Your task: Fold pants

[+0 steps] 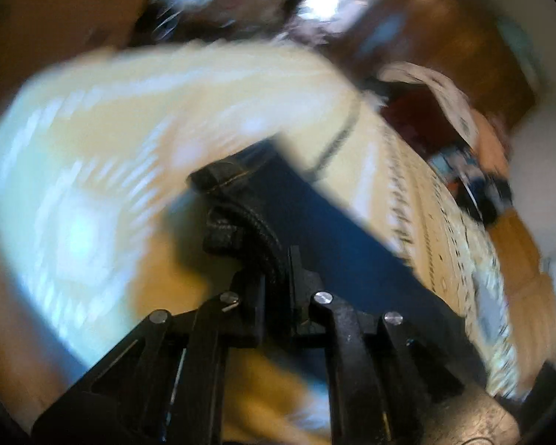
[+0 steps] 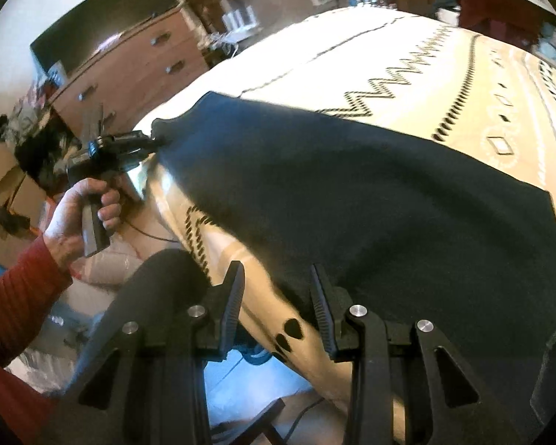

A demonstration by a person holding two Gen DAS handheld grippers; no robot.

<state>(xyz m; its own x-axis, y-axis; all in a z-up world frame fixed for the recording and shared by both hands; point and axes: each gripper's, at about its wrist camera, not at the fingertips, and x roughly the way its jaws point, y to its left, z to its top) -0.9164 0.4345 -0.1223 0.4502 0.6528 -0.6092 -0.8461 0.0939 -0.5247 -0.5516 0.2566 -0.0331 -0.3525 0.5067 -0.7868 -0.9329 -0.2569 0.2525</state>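
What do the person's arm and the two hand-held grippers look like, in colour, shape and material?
Both are black plastic. The right hand-held gripper has two flat fingers with ribbed pads, angular linkage arms and round silver pins. The left hand-held gripper has a pistol-style handle; a thin dark cable shows just below it. The left hand is bare, with a ribbed red sleeve.

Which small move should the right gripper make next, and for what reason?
Probably ease the right gripper forward onto the near edge of the pants and close. Its jaws stand open with the dark cloth just ahead, while the left gripper already clamps the far corner over the patterned bedspread.
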